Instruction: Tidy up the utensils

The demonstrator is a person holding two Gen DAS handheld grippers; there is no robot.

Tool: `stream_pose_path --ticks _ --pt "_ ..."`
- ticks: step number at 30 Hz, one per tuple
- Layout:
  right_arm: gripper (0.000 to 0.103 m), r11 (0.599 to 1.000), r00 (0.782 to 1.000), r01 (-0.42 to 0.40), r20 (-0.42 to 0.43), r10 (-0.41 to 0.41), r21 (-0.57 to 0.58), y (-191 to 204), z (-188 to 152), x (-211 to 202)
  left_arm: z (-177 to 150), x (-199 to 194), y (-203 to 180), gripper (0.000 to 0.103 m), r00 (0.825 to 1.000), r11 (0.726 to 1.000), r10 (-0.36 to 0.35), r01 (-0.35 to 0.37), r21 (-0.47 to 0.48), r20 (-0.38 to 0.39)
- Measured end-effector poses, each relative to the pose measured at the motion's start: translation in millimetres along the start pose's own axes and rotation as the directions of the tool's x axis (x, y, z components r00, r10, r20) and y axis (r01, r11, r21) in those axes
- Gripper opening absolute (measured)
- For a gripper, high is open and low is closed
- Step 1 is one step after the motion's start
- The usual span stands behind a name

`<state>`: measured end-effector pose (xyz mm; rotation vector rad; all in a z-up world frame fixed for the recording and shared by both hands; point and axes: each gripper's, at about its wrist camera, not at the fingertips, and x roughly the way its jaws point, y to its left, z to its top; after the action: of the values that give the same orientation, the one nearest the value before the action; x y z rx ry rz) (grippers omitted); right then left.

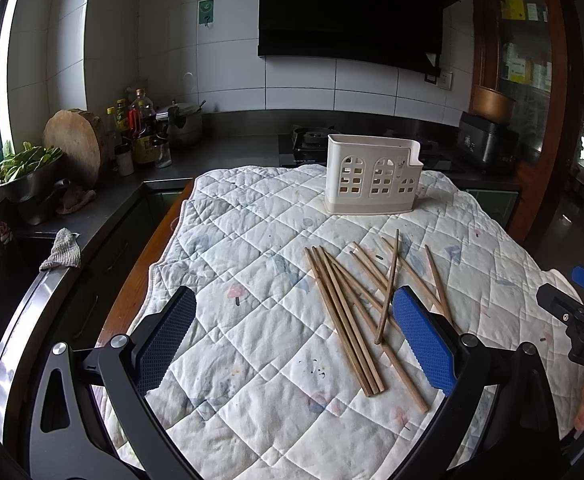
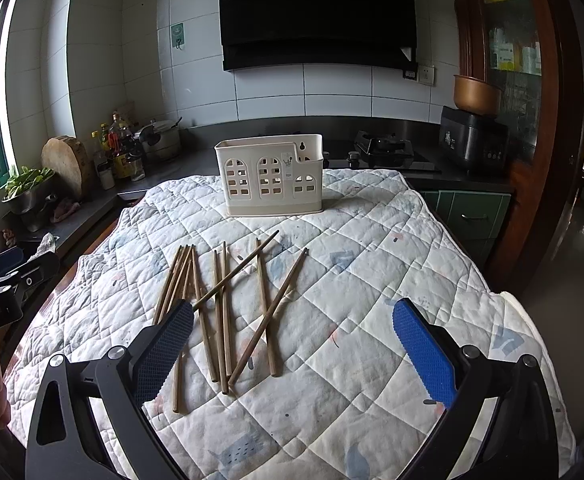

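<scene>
Several wooden chopsticks (image 1: 344,316) lie scattered on a quilted cloth (image 1: 252,280); they also show in the right wrist view (image 2: 222,312). A cream utensil holder (image 1: 372,174) with arched cut-outs stands upright behind them, also in the right wrist view (image 2: 270,174), and looks empty. My left gripper (image 1: 296,336) is open and empty above the cloth, its right finger beside the chopsticks. My right gripper (image 2: 292,344) is open and empty, with the chopsticks lying between and ahead of its fingers. The right gripper also shows at the right edge of the left wrist view (image 1: 580,312).
A dark counter (image 1: 232,152) runs behind the table, with bottles (image 1: 140,128), a round wooden board (image 1: 76,148), a bowl of greens (image 1: 28,172), a pot (image 1: 184,124), a stove (image 2: 384,150) and a cooker (image 2: 472,140). A sink (image 1: 8,272) is on the left.
</scene>
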<state>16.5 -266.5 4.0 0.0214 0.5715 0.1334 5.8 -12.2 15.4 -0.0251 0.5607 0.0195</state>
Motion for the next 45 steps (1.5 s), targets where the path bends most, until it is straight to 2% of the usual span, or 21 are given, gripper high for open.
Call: stream_pose_path --ticks 16,21,39,45 --pt "0.095 1.0 1.0 0.014 -0.013 -0.014 0.0 4.0 -4.2 8.8 -6.2 7.6 6.5 0.096 1.0 1.0 -0.015 0.015 -0.015 -0.014" --pt "0.085 1.0 0.999 0.003 -0.035 -0.002 0.012 9.0 -6.7 16.9 -6.3 10.6 11.1 0.096 1.0 1.0 -0.013 0.013 -0.022 -0.015" --pt "0.084 0.999 0.998 0.035 -0.052 -0.034 0.021 26.2 -8.6 25.3 5.9 19.4 25.3 0.096 0.999 0.999 -0.044 0.044 -0.003 -0.001" --pt "0.076 0.998 0.995 0.039 -0.094 -0.035 0.042 27.8 -17.7 34.5 7.3 24.5 22.1 0.096 0.997 0.997 -0.072 0.072 0.02 0.0"
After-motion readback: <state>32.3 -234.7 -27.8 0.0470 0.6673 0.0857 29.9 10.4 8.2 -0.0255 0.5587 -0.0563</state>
